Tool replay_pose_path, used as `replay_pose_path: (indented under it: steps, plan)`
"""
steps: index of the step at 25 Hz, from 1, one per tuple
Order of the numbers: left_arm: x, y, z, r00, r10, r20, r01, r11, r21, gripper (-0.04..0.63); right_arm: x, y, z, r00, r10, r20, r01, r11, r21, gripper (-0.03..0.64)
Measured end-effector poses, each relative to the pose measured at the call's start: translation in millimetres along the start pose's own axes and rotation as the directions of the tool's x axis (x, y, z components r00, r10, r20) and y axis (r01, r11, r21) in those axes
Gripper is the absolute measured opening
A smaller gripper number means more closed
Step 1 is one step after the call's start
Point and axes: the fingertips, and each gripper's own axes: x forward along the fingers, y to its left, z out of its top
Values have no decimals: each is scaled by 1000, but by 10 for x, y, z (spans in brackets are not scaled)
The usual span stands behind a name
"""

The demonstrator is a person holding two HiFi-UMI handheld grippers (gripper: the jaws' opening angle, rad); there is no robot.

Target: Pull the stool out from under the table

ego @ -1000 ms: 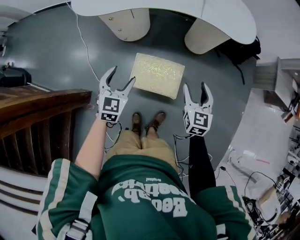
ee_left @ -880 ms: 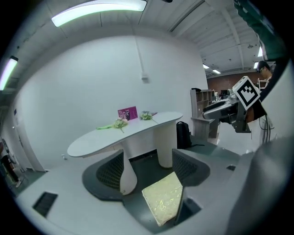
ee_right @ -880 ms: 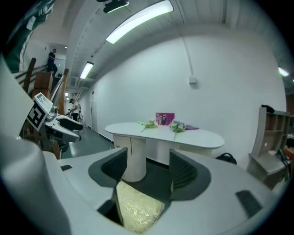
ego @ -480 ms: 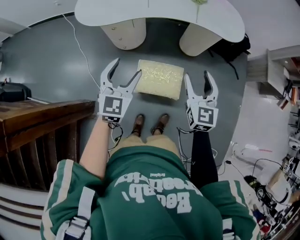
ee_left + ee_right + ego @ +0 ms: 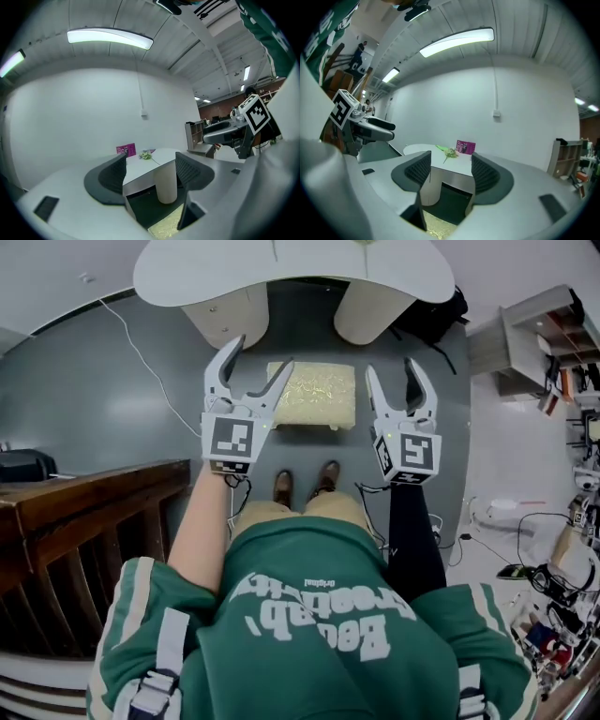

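Note:
The stool (image 5: 312, 395), with a pale yellow patterned square seat, stands on the grey floor just in front of the person's shoes, out from under the white table (image 5: 281, 268). My left gripper (image 5: 263, 352) is raised over the stool's left edge, open and empty. My right gripper (image 5: 390, 368) hangs at the stool's right side, open with nothing between its jaws, which have just been closing a little. In the left gripper view my left gripper (image 5: 151, 172) points level at the table (image 5: 140, 171), a corner of the stool (image 5: 164, 227) below. The right gripper view shows my right gripper (image 5: 451, 171) the same way, above the stool (image 5: 436, 233).
A dark wooden rail (image 5: 84, 493) runs at the left. A black bag (image 5: 433, 315) lies by the table's right leg, a shelf unit (image 5: 525, 334) and cables farther right. A pink book (image 5: 465, 146) and a green sprig (image 5: 449, 151) sit on the table.
Both grippers have risen and moved forward, from beside the stool near the floor to level with the table. The stool has stayed in place on the floor.

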Motion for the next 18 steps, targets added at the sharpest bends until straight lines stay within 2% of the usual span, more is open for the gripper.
replay_pose_path:
  steps: [5,13,18]
  plan:
    - [-71,-12,294,1000,0,30,-1,1000,13,350,-72,213,261,998,60,31,-60,998,9,287]
    - [-77,-101,460,998,-26,58,27,1000,-11,350,-216,278,453,996,66,55,-67,998,6,284]
    - [-81,-133,460,997,-34,62,34,999,3,350,-236,279,477,996,61,67,-61,998,7,276]
